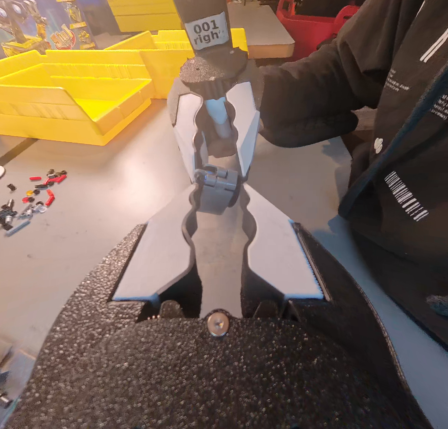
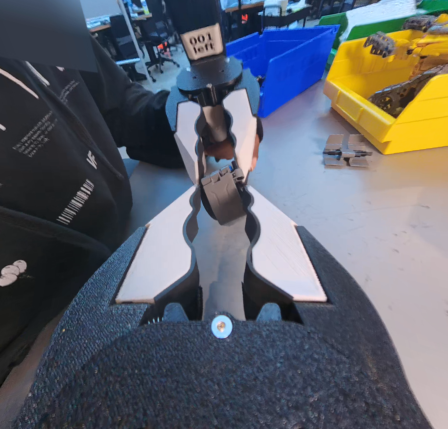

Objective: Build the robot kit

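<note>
A grey plastic building-block assembly [image 1: 214, 199], with a rounded dark-grey body and a hinged lighter-grey top, is held above the grey table [image 1: 97, 235] between both grippers. My left gripper [image 1: 217, 193] comes from below in the left wrist view and is shut on its lower body. My right gripper [image 1: 219, 178] comes from above, tip to tip with the left, shut on the hinged top. In the right wrist view the right gripper [image 2: 223, 196] clamps the rounded body [image 2: 221, 205] and the left gripper [image 2: 221, 177] clamps the top. Black-sleeved arms [image 1: 315, 97] hold both grippers.
Yellow trays [image 1: 72, 97] stand at the back left, with loose red and black small parts [image 1: 36, 194] on the table in front of them. A blue bin [image 2: 291, 61], a yellow bin of dark assembled parts [image 2: 388, 114] and a grey tread piece [image 2: 346, 150] lie to the right. The grippers are tip to tip, or close to it.
</note>
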`<control>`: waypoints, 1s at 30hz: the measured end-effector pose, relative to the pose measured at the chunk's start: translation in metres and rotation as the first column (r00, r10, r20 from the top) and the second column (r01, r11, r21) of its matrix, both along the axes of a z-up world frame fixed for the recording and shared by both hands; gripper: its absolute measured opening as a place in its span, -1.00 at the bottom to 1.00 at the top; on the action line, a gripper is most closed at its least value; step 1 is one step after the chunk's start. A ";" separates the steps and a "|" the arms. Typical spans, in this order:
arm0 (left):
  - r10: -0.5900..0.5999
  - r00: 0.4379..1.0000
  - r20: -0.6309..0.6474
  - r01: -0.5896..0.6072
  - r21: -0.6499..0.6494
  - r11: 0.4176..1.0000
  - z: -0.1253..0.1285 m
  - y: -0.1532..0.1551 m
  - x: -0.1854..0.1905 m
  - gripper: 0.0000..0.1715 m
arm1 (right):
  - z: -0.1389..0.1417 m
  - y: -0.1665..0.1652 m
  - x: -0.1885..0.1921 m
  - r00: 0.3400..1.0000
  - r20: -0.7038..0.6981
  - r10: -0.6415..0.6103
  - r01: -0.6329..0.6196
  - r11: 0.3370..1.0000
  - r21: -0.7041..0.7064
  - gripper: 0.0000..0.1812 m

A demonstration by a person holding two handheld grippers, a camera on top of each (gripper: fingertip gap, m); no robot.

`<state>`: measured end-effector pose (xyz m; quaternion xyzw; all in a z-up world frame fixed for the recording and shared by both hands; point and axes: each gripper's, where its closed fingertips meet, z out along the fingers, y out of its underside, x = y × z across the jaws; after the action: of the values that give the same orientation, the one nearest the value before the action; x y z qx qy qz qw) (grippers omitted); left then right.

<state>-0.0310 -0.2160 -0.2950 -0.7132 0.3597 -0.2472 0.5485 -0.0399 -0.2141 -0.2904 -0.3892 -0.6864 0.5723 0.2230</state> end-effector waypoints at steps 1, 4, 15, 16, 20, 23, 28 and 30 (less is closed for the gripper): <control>-0.003 0.999 0.046 0.003 -0.008 1.000 0.005 0.000 0.000 -0.64 | 0.011 0.000 0.001 0.999 -0.034 -0.002 0.000 0.999 -0.038 -0.62; -0.008 0.927 0.374 0.023 -0.034 0.999 0.040 0.002 -0.010 -0.64 | 0.053 0.006 0.004 0.984 -0.173 -0.045 0.014 0.984 -0.180 -0.46; -0.211 0.227 0.951 0.245 0.154 0.957 0.116 -0.009 -0.060 -0.63 | 0.090 0.001 -0.024 0.914 -0.276 -0.298 0.244 0.946 -0.213 -0.46; -0.224 0.224 0.948 0.263 0.163 0.951 0.116 -0.010 -0.056 -0.63 | 0.095 -0.001 -0.024 0.904 -0.296 -0.307 0.251 0.944 -0.214 -0.48; -0.284 0.253 0.925 0.308 0.201 0.930 0.117 -0.018 -0.044 -0.63 | 0.109 -0.006 -0.019 0.870 -0.359 -0.339 0.296 0.940 -0.169 -0.71; -0.322 0.296 0.899 0.321 0.224 0.920 0.118 -0.023 -0.039 -0.63 | 0.111 -0.011 -0.015 0.857 -0.395 -0.330 0.321 0.943 -0.089 -0.72; -0.309 0.547 0.778 0.269 0.186 0.945 0.108 -0.023 -0.035 -0.61 | 0.106 -0.012 -0.008 0.839 -0.473 -0.270 0.356 0.929 0.101 -0.73; -0.270 0.677 0.685 0.216 0.166 0.962 0.099 -0.021 -0.035 -0.50 | 0.098 -0.007 -0.007 0.824 -0.513 -0.239 0.401 0.886 0.232 -0.73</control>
<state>-0.0662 -0.2367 -0.1959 -0.4917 0.2246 -0.5566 0.6308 -0.0465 -0.2214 -0.1923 -0.3064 -0.6208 0.4800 0.5388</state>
